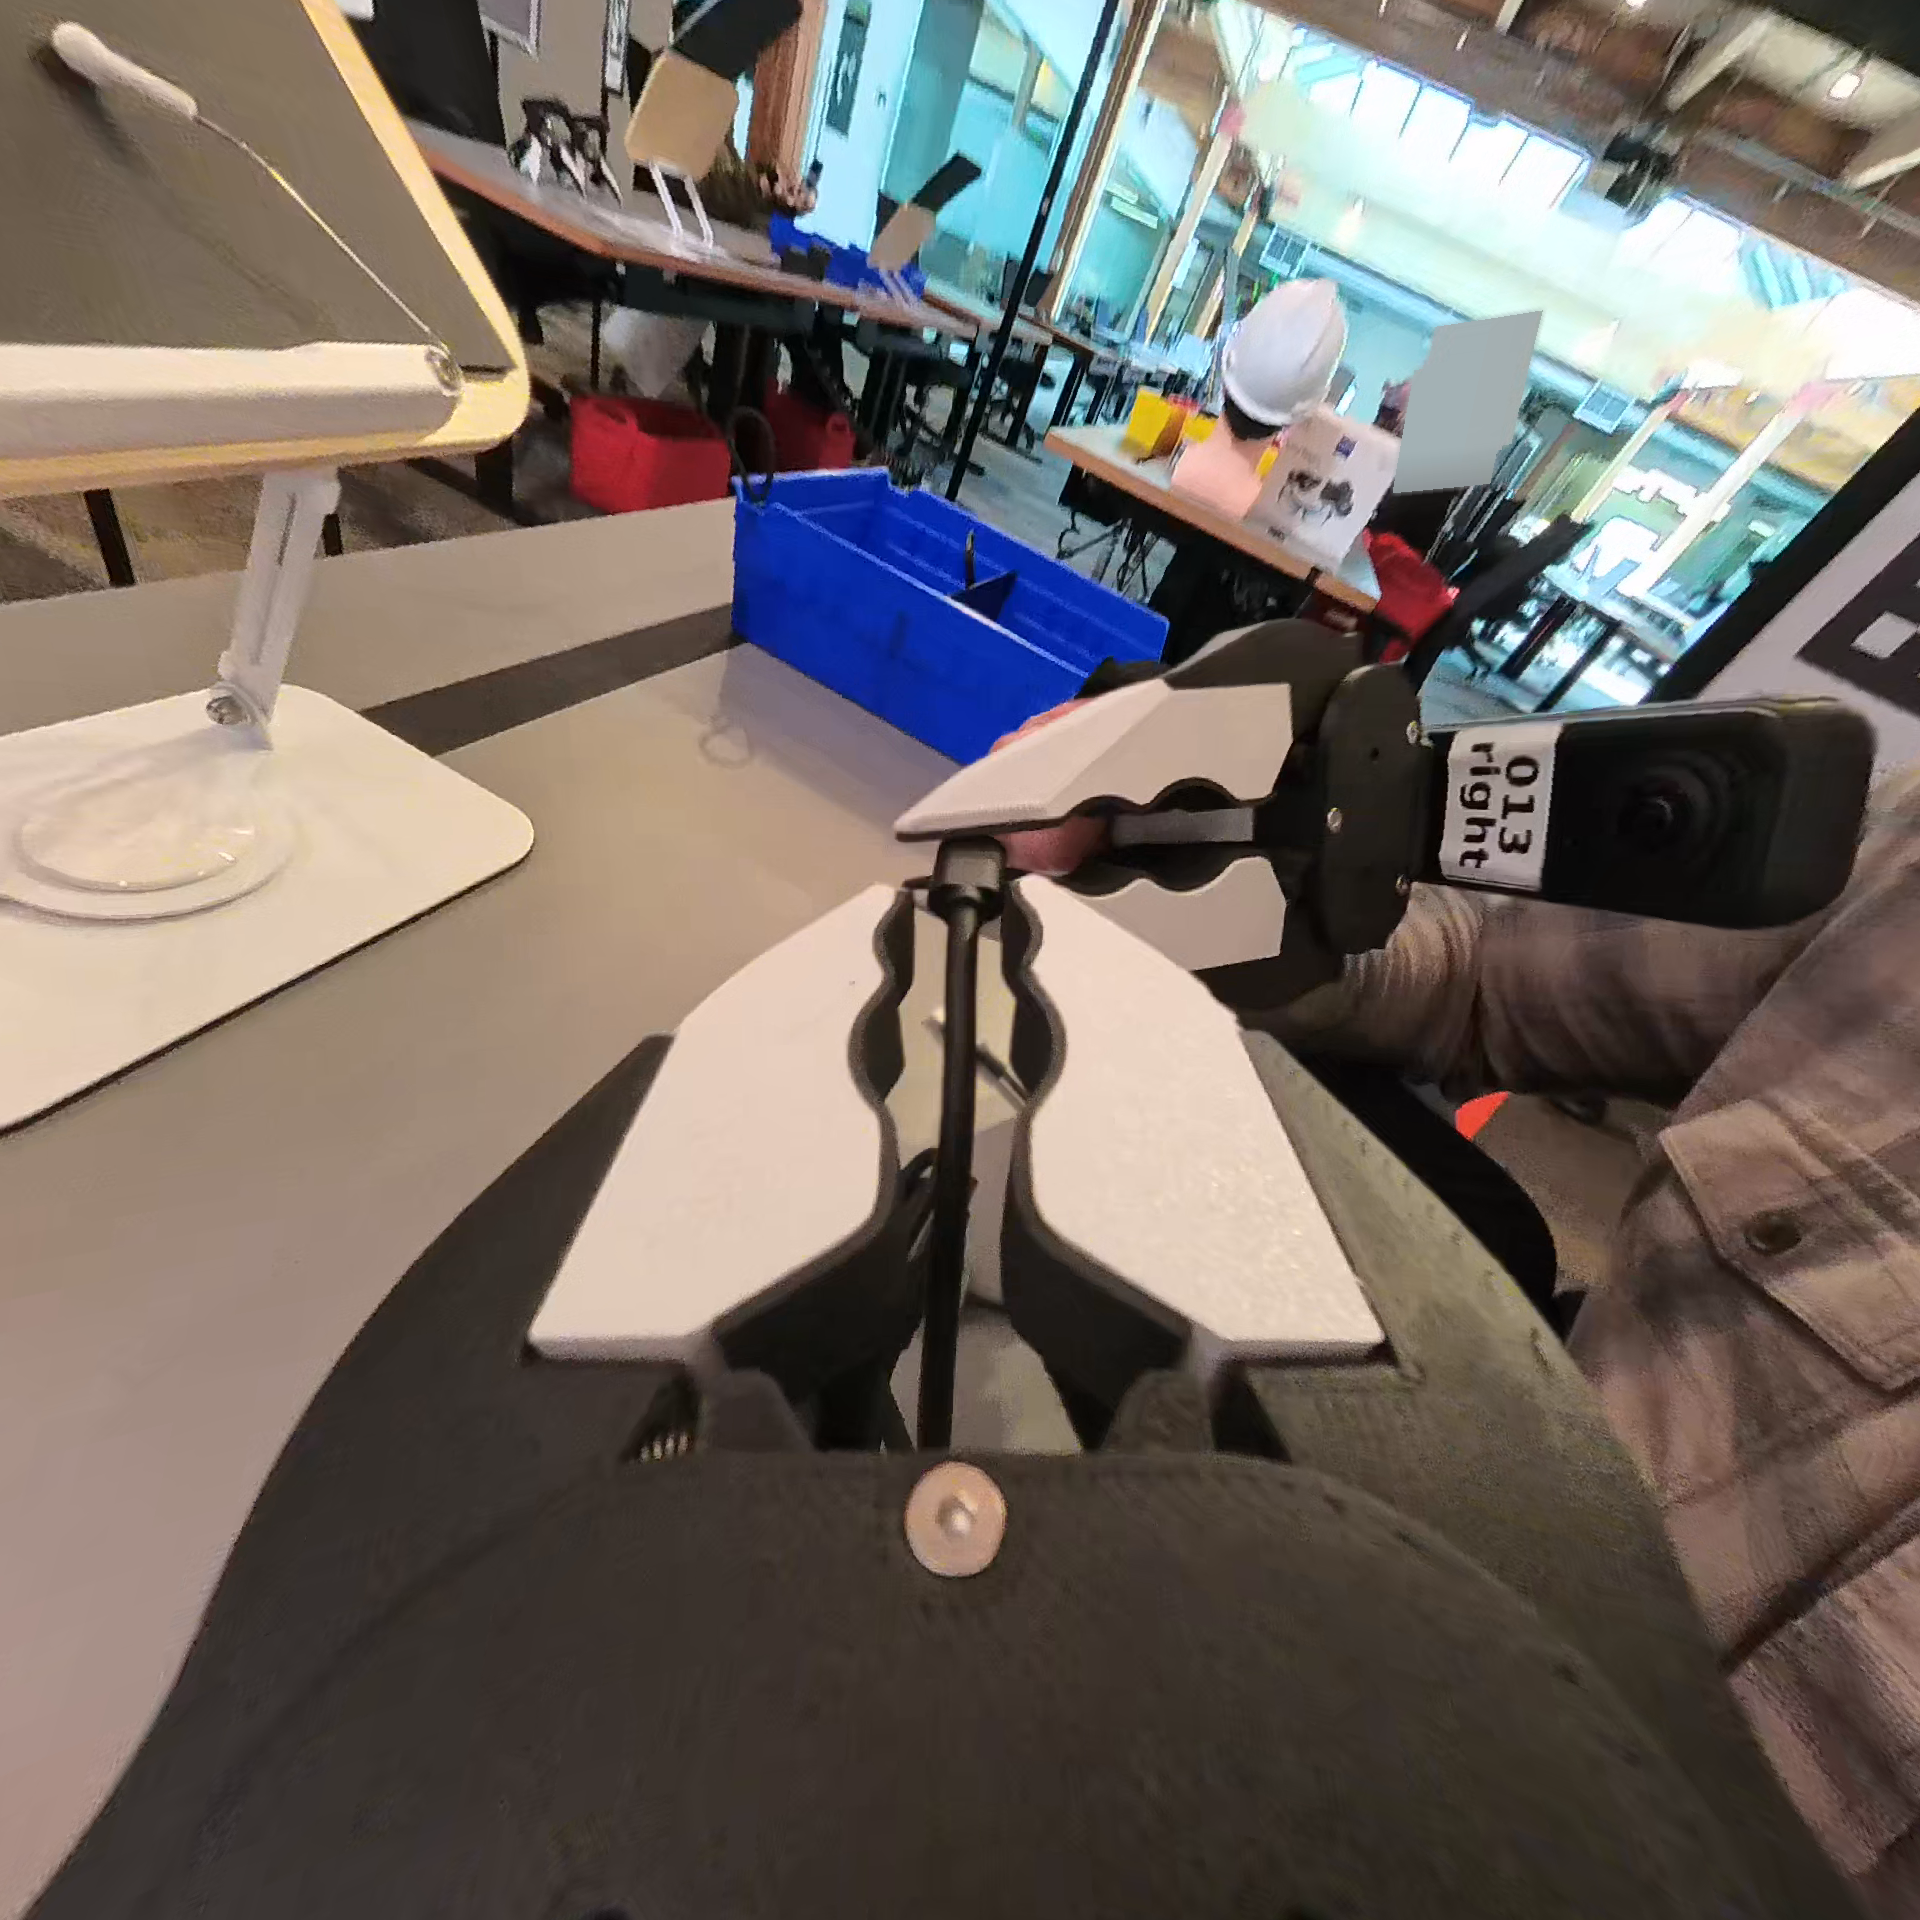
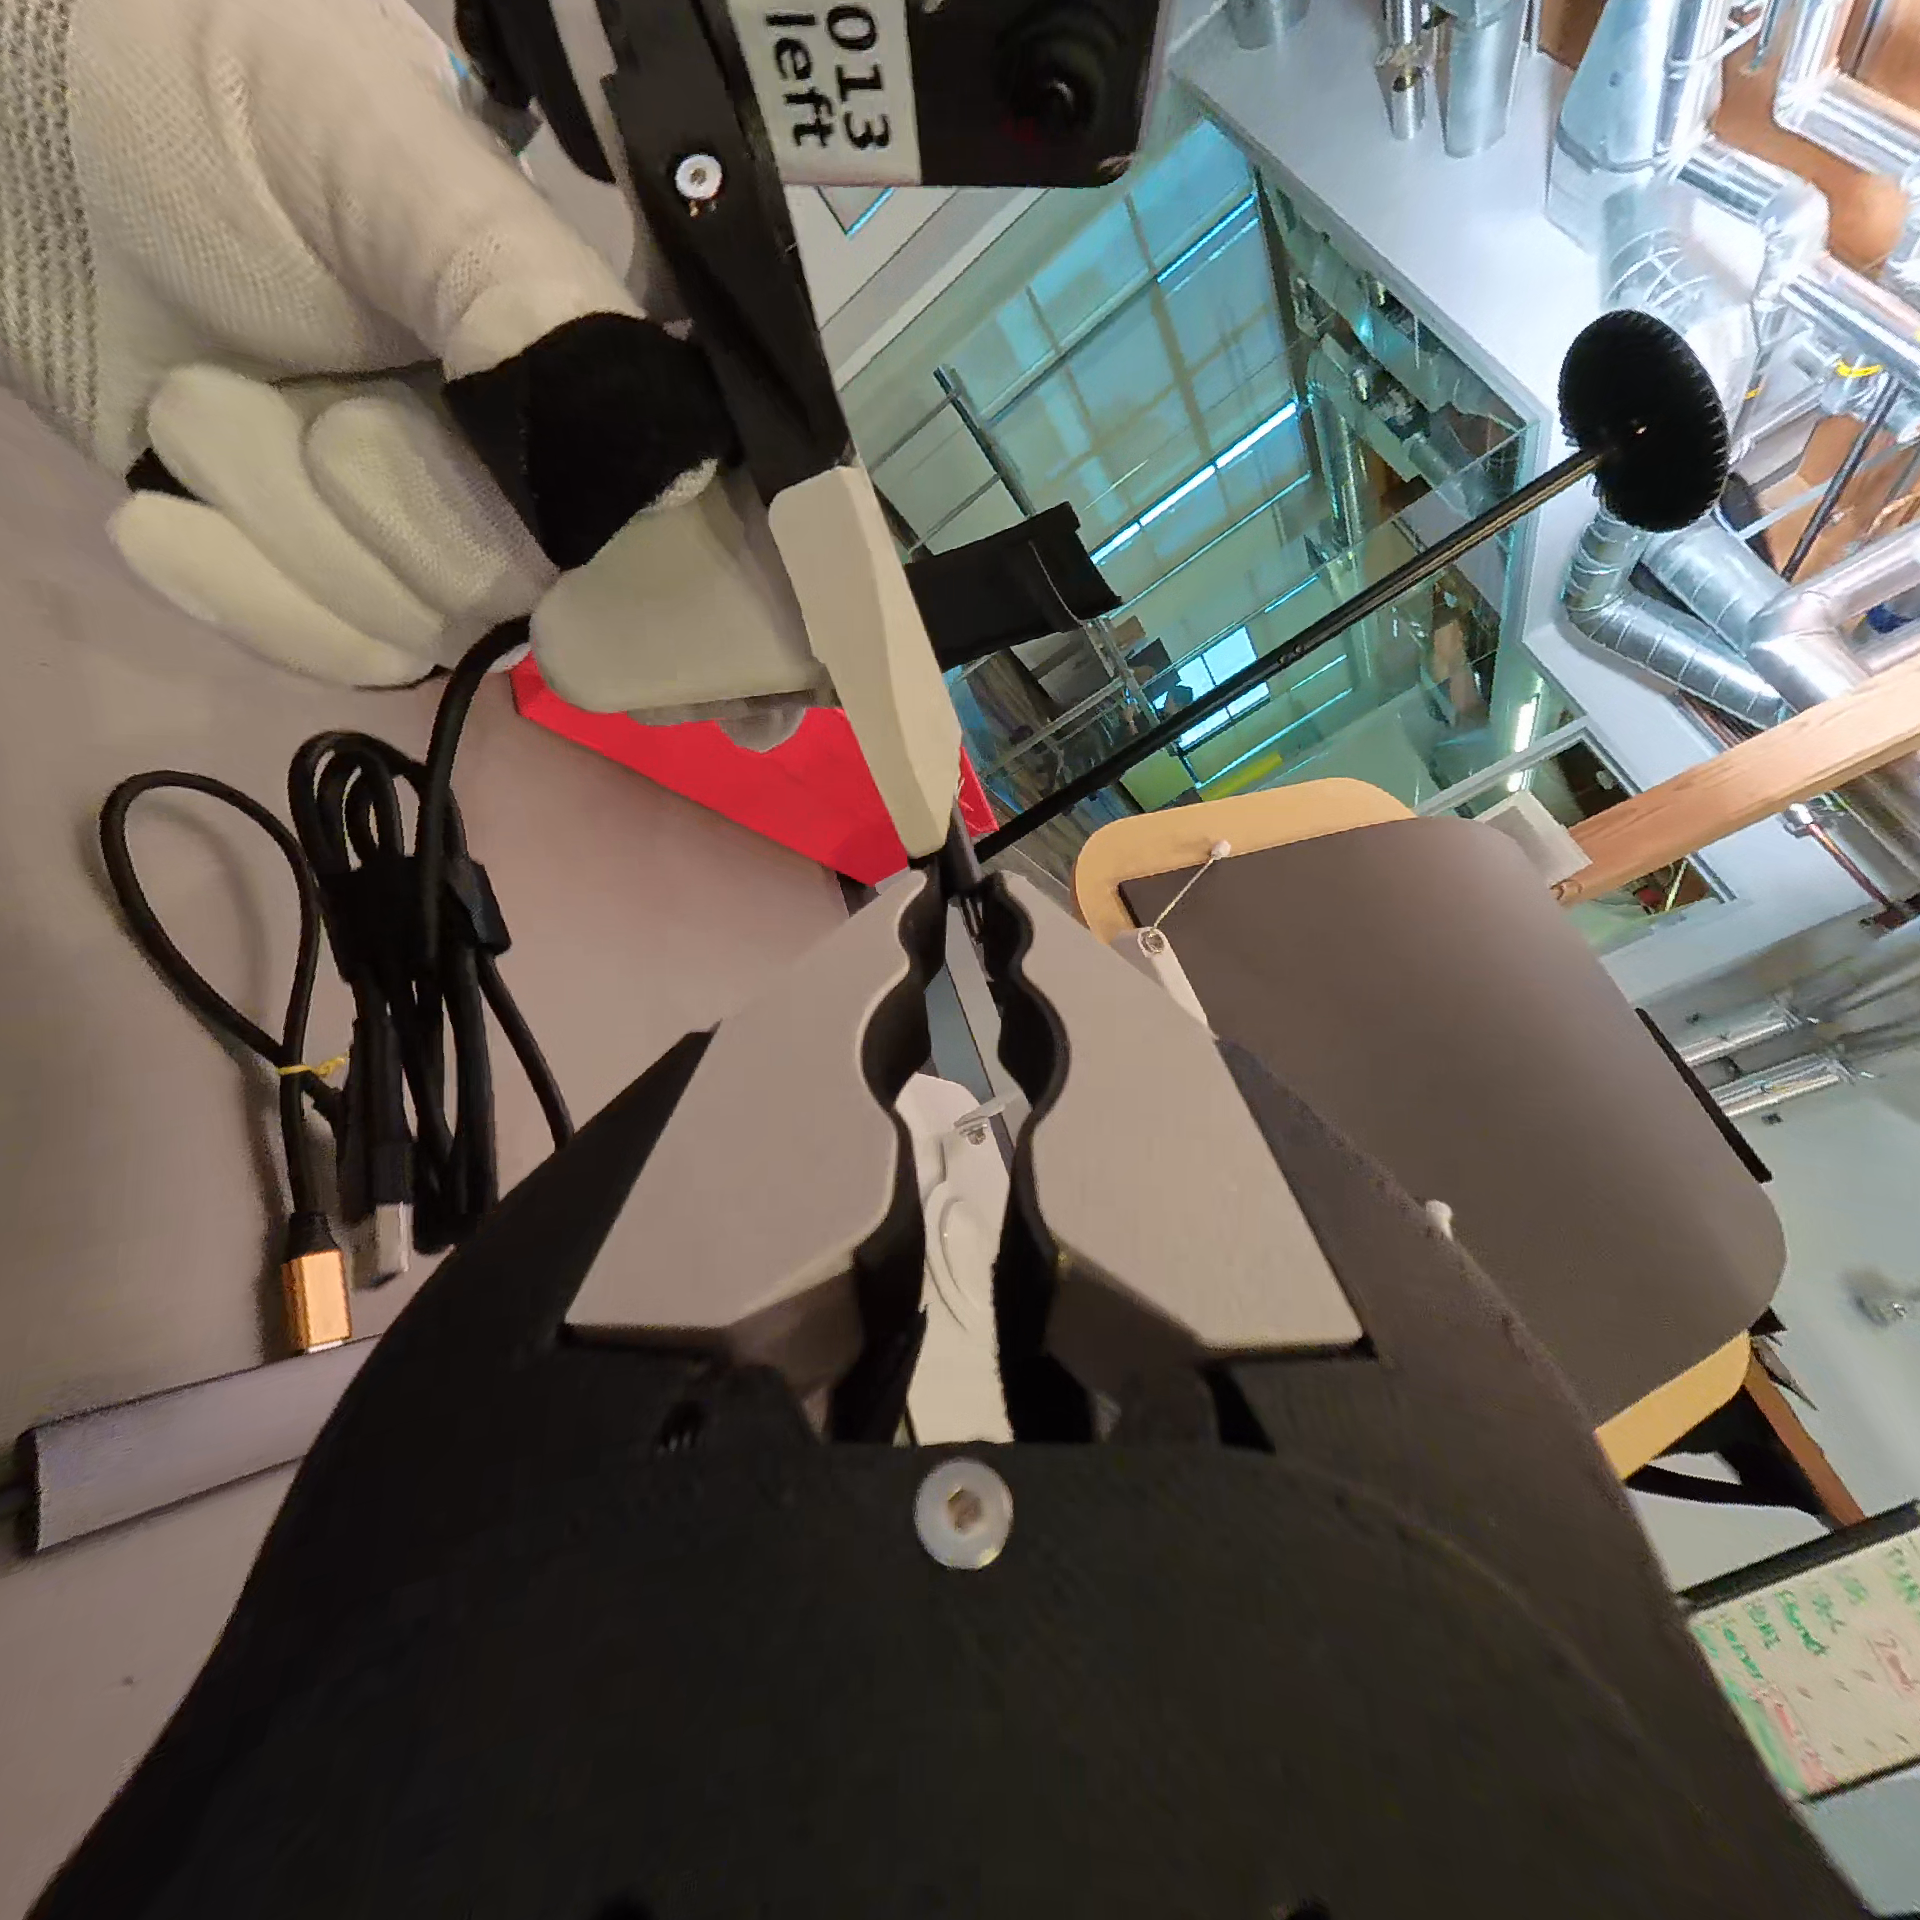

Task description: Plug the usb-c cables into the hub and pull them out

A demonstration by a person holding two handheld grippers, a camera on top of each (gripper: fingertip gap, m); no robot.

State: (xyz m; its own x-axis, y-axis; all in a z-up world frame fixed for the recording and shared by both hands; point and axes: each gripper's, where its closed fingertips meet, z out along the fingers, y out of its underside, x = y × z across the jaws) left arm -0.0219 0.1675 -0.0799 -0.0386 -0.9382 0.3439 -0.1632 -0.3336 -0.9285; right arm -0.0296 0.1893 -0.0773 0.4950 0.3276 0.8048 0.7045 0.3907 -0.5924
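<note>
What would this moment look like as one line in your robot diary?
left tool: shut on black cable | right tool: pinching cable's plug | spare cables: on table

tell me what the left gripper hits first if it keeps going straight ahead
Most likely the right gripper: its fingertips sit right at the left gripper tips, both around the black cable. Depth is hard to judge.

Grey table (image 2: 125,748); coiled black cables (image 2: 416,987); grey hub (image 2: 156,1455); blue bin (image 1: 914,613); white stand base (image 1: 208,883)
</note>
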